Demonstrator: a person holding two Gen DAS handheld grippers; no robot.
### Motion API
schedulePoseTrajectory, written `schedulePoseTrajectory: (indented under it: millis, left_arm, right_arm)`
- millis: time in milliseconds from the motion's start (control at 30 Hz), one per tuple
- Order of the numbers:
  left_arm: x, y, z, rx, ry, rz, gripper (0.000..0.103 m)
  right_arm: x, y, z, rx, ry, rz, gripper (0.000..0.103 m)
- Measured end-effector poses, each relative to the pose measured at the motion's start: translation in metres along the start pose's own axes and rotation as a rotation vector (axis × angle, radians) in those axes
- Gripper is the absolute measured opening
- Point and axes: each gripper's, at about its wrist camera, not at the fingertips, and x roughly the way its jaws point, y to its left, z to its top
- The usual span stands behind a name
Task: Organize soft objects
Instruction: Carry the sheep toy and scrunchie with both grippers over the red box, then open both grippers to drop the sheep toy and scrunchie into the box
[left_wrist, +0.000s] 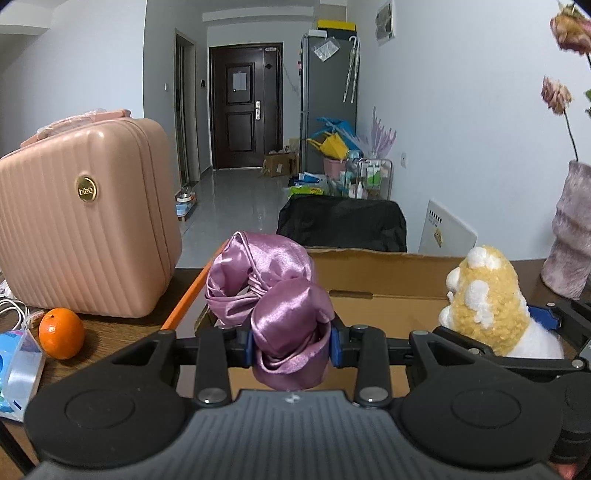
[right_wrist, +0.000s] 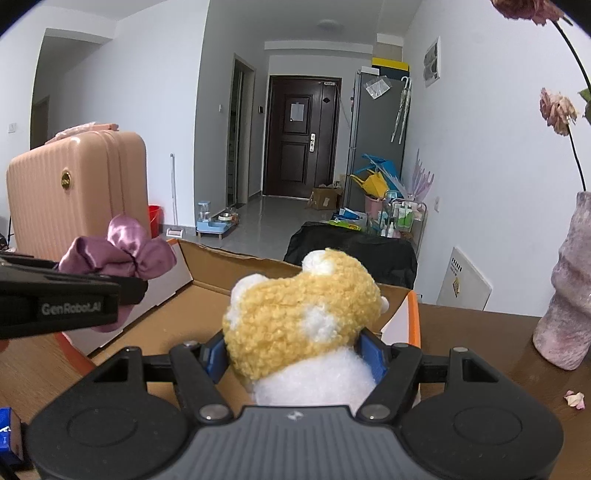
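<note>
At the far left of the left wrist view, a pink ribbed suitcase (left_wrist: 85, 221) stands on the wooden worktop (left_wrist: 110, 332), with an orange (left_wrist: 61, 333) at its foot. At lower centre, the left hand-held gripper (left_wrist: 291, 343) is pinched tight on a purple satin cloth (left_wrist: 273, 291), which bunches up above the blue pads. Behind it, across the middle of the frame, sits an open cardboard box (left_wrist: 388, 269). At lower right, the right hand-held gripper (right_wrist: 293, 354) clamps a yellow and white plush toy (right_wrist: 303, 314) about halfway between spread and pressed together. A mauve vase (left_wrist: 572, 236) fills the right edge.

Both soft things appear to be in carriage toward the box, held near or just over its near rim. The next move likely calls for bringing each over the box's open interior, lowering it, then spreading the jaws to drop it.
</note>
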Motion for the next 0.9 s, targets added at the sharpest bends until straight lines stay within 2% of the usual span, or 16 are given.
schedulePoseTrajectory:
  millis: [233,300,333,433,500,567,600,700,900]
  left_arm:
    - [0.016,0.001,-0.005,0.0,0.034,0.018,0.037]
    - [0.02,0.003,-0.007,-0.01,0.045,0.015,0.04]
    - [0.021,0.003,-0.007,-0.012,0.047,0.018,0.046]
    - [0.018,0.004,-0.005,-0.018,0.03,0.029,0.075]
    - [0.015,0.005,-0.005,-0.022,0.01,0.053,0.079]
    - [0.014,0.008,-0.003,-0.033,0.015,0.066,0.098]
    - [0.014,0.01,-0.003,-0.044,0.019,0.078,0.101]
    - [0.01,0.014,-0.001,-0.052,0.002,0.114,0.103]
    - [0.003,0.021,0.002,-0.071,-0.007,0.128,0.103]
  right_arm:
    - [0.011,0.001,-0.005,-0.002,-0.001,-0.017,0.07]
    - [0.011,-0.001,-0.003,0.0,0.0,-0.017,0.074]
    - [0.011,-0.001,-0.003,0.003,0.0,-0.018,0.075]
    - [0.011,-0.002,-0.004,0.009,0.003,-0.033,0.082]
    - [0.009,-0.003,-0.004,0.017,0.004,-0.041,0.088]
    - [0.008,-0.006,-0.003,0.027,0.002,-0.047,0.095]
    - [0.008,-0.008,-0.003,0.034,0.002,-0.05,0.1]
    - [0.006,-0.012,-0.001,0.055,0.001,-0.049,0.103]
    - [0.004,-0.019,-0.003,0.081,0.008,-0.05,0.103]
